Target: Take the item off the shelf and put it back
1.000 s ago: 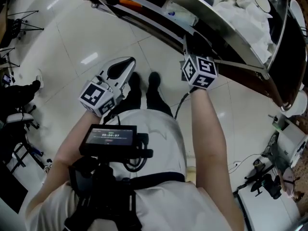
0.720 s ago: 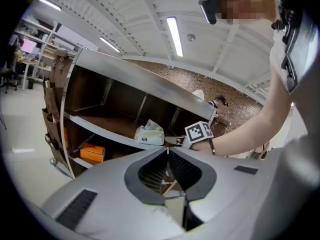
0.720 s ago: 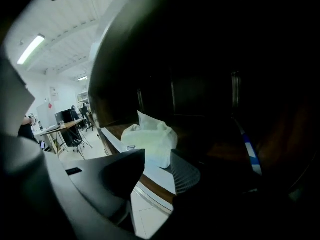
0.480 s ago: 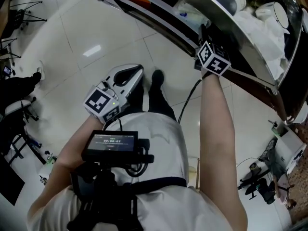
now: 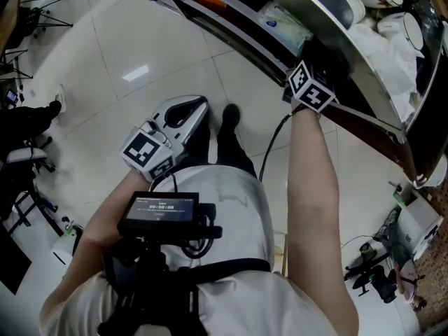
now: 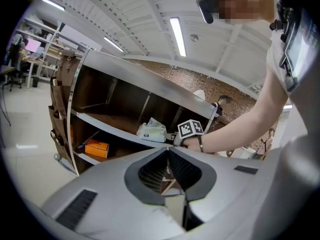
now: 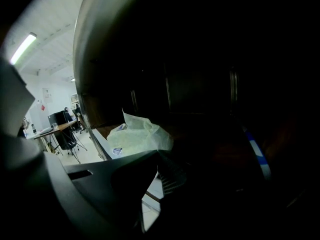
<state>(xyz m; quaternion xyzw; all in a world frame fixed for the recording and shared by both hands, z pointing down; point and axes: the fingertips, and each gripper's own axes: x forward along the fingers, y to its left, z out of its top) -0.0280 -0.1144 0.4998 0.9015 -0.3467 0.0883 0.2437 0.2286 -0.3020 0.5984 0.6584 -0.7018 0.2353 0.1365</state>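
My right gripper [image 7: 161, 159] reaches into the dark shelf unit [image 5: 364, 110]. In the head view only its marker cube [image 5: 309, 86] shows at the shelf's edge. Its jaws are shut, and the gloom hides whether anything lies between them. A crumpled white-green plastic pack [image 7: 137, 136] lies on the shelf board just left of those jaws, also visible as the pack [image 5: 280, 23] from above and the pack [image 6: 151, 131]. My left gripper [image 6: 168, 150] hangs low by the person's legs, shut and empty, pointing towards the shelf.
An orange box [image 6: 96, 148] sits on the lower shelf board. Bowls [image 5: 336, 5] and white cloth [image 5: 378, 47] lie on top of the unit. A blue-and-white striped edge [image 7: 257, 156] shows inside the dark shelf at right. Tripods and chairs [image 5: 28, 166] stand on the tiled floor at left.
My right gripper has moved forward from in front of the shelf's edge into the shelf. The left gripper has barely moved.
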